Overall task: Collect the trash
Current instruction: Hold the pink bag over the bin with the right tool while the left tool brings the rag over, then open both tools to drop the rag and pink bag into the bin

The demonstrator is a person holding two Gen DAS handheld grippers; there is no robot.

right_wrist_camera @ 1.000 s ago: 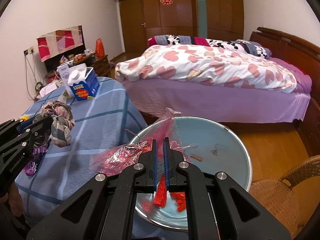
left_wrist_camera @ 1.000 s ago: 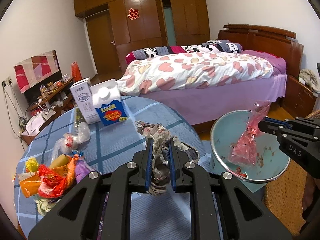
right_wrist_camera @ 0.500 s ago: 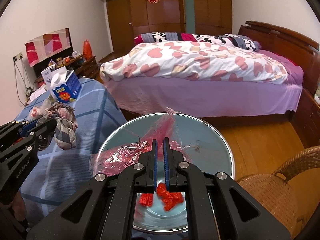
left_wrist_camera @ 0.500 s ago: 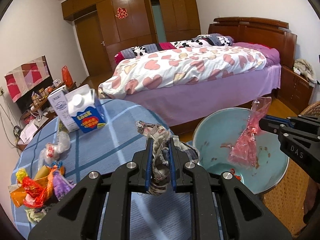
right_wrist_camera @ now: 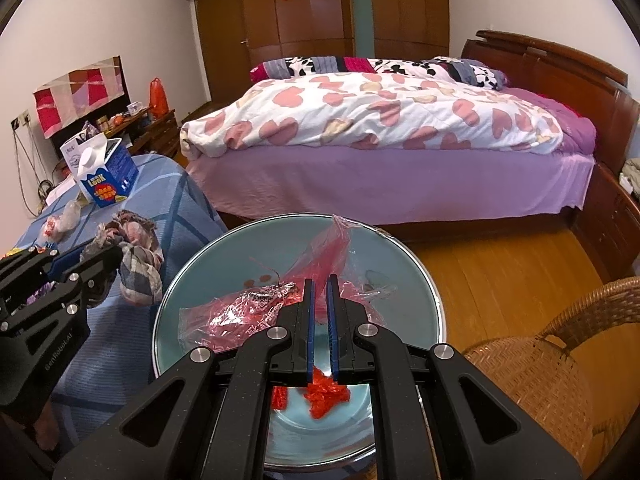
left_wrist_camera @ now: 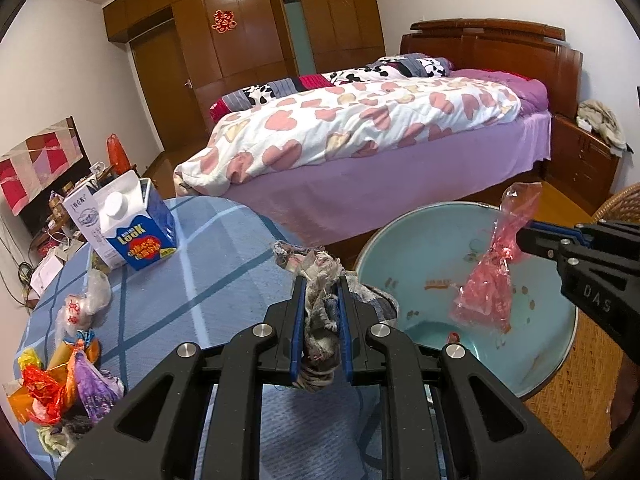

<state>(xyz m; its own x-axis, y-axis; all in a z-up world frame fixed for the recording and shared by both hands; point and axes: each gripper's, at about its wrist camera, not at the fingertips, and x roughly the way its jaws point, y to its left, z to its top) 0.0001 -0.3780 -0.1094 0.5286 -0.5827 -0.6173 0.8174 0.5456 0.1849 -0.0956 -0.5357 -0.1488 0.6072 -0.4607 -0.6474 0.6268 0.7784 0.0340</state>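
**Both grippers loaded at the basin**

Your left gripper [left_wrist_camera: 320, 280] is clenched on a frayed rag [left_wrist_camera: 320, 308] above the blue tablecloth [left_wrist_camera: 208, 280]. Your right gripper [right_wrist_camera: 320, 284] pinches a pink plastic bag [right_wrist_camera: 256, 312] over the teal basin [right_wrist_camera: 416, 272]. Beyond, 1 milk carton [left_wrist_camera: 134, 226] stands before the bed [left_wrist_camera: 360, 128].

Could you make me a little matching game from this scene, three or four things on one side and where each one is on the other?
Things:
1. rag
2. pink plastic bag
3. milk carton
4. crumpled wrappers

Places:
A. standing on the far side of the blue table
B. held over the basin by the right gripper
C. clamped in the left gripper
D. heaped at the table's near left edge

Pairs: 1-C, 2-B, 3-A, 4-D
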